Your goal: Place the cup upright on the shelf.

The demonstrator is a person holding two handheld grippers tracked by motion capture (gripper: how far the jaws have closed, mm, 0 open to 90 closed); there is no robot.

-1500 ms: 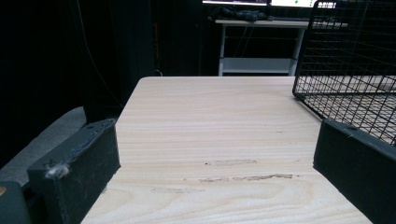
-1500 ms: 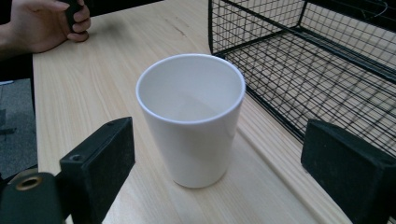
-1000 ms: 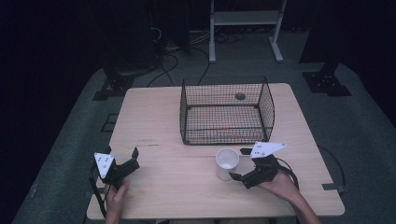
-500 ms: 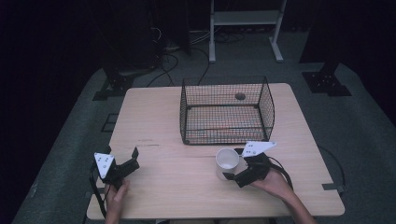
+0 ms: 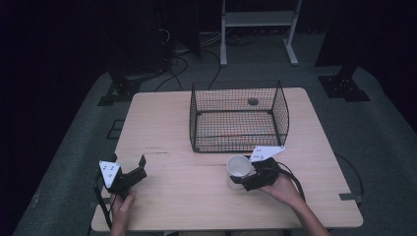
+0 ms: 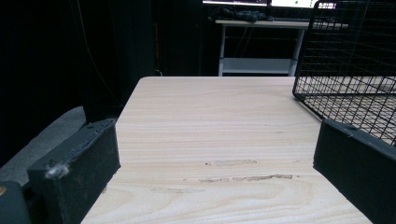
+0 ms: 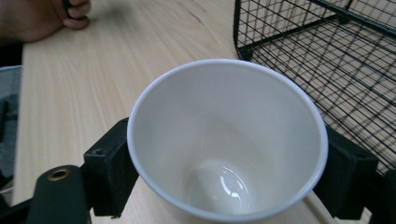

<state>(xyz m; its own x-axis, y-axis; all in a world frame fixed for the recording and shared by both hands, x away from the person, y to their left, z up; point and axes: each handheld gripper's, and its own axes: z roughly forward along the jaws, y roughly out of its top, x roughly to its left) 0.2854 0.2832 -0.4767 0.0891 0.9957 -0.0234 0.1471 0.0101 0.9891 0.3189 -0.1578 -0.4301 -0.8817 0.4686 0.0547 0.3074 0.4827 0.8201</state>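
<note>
A white paper cup (image 5: 239, 166) stands upright on the wooden table (image 5: 167, 123), just in front of the wire basket (image 5: 236, 132). My right gripper (image 5: 242, 176) has just been closing its jaws and is now shut on the cup. In the right gripper view the empty cup (image 7: 224, 140) sits between the two black pads (image 7: 109, 172), which press its sides. My left gripper (image 5: 129, 162) rests at the table's front left, open. Between its pads (image 6: 84, 163) there is only bare wood.
The black wire basket (image 6: 350, 70) stands empty at the table's back middle, close beyond the cup. A metal stand (image 5: 255, 19) and cables lie on the dark floor behind. A hand (image 7: 42, 16) rests at the table edge in the right gripper view.
My right gripper slid left up to the cup, and its jaws closed onto the cup's sides. The left gripper stayed where it was.
</note>
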